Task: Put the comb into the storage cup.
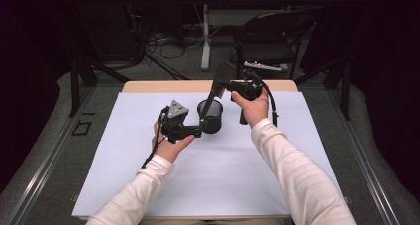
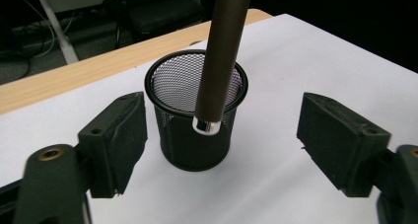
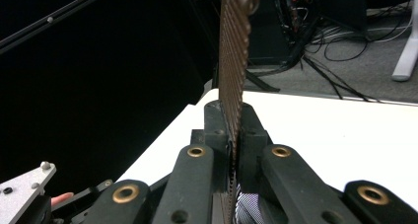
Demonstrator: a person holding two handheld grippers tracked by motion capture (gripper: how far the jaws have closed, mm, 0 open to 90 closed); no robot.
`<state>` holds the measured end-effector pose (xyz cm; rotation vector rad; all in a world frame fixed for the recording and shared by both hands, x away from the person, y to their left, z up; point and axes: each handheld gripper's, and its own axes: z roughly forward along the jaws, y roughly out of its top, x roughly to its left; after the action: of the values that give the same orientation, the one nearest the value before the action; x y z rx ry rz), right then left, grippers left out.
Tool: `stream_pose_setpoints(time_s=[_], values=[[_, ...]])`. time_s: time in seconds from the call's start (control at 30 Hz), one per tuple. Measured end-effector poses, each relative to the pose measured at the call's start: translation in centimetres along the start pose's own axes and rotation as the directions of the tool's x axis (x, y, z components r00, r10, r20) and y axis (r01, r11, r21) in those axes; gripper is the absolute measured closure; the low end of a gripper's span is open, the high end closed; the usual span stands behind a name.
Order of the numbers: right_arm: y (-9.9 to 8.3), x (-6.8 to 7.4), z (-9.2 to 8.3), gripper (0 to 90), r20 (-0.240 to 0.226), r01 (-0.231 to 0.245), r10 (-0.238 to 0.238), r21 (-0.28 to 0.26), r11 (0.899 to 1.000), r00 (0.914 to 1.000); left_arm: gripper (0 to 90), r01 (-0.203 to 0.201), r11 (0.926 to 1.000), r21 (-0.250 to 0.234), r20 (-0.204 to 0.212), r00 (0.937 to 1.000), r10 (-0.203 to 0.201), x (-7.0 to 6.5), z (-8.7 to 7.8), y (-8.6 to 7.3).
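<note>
At a table covered with a white sheet (image 1: 223, 175), a person in pale long sleeves works 2 handheld grippers over a black mesh cup (image 1: 210, 116). Nearest the camera in the high view, the forearms come in from the bottom edge. The left gripper (image 1: 199, 131), topped by a grey 3-cornered plate, rests level in the left hand (image 1: 171, 144) with its tip just beside the cup's near left side. In the left gripper view its 2 black jaws stand spread wide on either side of the cup (image 2: 196, 113), their pads clear of the mesh on both sides.

Just beyond, the cup stands upright on the sheet near the table's middle. A dark comb (image 1: 216, 84) slants down over it, its round, metal-tipped handle (image 2: 217, 61) at the cup's rim; whether the tip is inside the rim cannot be told from these views.

Farther back, the right hand (image 1: 253, 106) holds the right gripper (image 1: 229, 84) above and behind the cup. In the right gripper view its jaws are pressed together on the comb's toothed blade (image 3: 232, 66), which rises straight up between them.

Beyond the table's wooden far edge (image 1: 163, 86), a folding chair (image 1: 275, 36) and loose cables (image 1: 163, 41) lie on the grey floor.
</note>
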<state>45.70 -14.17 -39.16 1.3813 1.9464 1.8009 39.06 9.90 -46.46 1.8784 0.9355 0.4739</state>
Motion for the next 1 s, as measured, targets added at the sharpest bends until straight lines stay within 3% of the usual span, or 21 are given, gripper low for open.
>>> stream_pose_setpoints(time_s=[0.5, 0.73, 1.0], values=[[0.4, -0.8, -0.4, 86.9, 0.047, -0.008, 0.01, -0.049, 0.999, 0.9989, 15.5, 0.01, 0.9999, 0.01, 0.002, 0.9999, -0.01, 0.4, -0.4, -0.1], [0.5, -1.1, -0.4, 86.9, 0.07, -0.004, 0.009, -0.067, 0.998, 0.9975, 4.1, 0.036, 0.9989, 0.029, 0.023, 0.9991, -0.036, 0.7, -0.4, -0.3], [0.5, -1.7, -0.3, 86.9, 0.098, -0.003, 0.011, -0.081, 0.997, 0.9952, 2.3, 0.03, 0.9989, 0.036, 0.036, 0.9989, -0.031, 0.7, -0.5, -0.3]])
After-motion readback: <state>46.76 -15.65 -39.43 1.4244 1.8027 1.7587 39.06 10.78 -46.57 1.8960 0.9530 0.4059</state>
